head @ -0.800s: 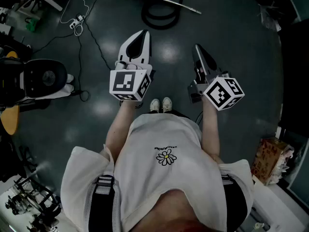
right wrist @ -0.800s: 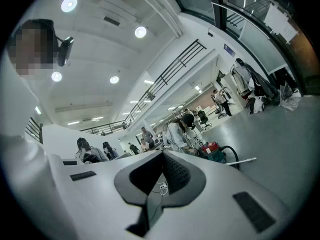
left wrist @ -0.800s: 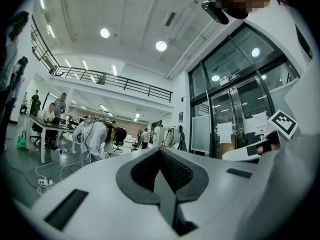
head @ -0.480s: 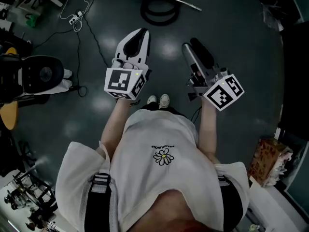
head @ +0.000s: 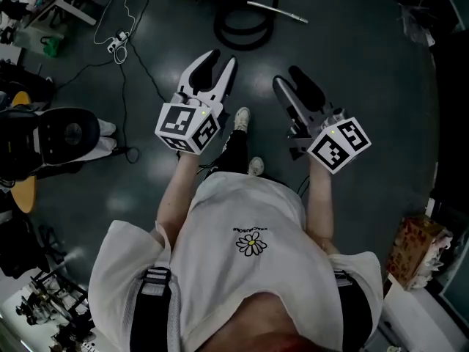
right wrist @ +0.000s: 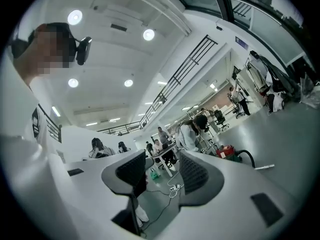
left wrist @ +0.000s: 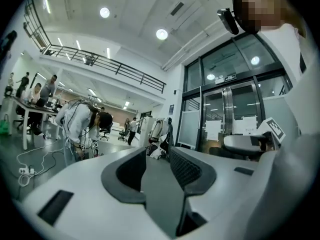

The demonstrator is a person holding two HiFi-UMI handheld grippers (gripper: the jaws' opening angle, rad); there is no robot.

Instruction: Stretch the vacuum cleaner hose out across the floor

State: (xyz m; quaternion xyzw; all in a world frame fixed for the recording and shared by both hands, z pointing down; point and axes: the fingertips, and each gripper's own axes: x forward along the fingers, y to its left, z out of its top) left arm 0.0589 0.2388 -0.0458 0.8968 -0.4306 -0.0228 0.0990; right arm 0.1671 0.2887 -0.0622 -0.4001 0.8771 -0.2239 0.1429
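The black vacuum hose lies coiled on the dark floor at the top of the head view, with a metal wand across it. In the right gripper view the hose arches off a red vacuum cleaner in the distance. My left gripper, white, is held level in the air, well short of the coil. It is open, with nothing between its fingers. My right gripper, dark, hovers beside it, also open and empty.
A black office chair stands at the left, with a power strip and cables on the floor beyond it. A cardboard box sits at the right. My shoe steps forward between the grippers. People work at desks ahead.
The left gripper's white fingers have spread apart, and the right gripper's jaws show wider too. One foot has stepped forward between the grippers. The hose coil has not moved.
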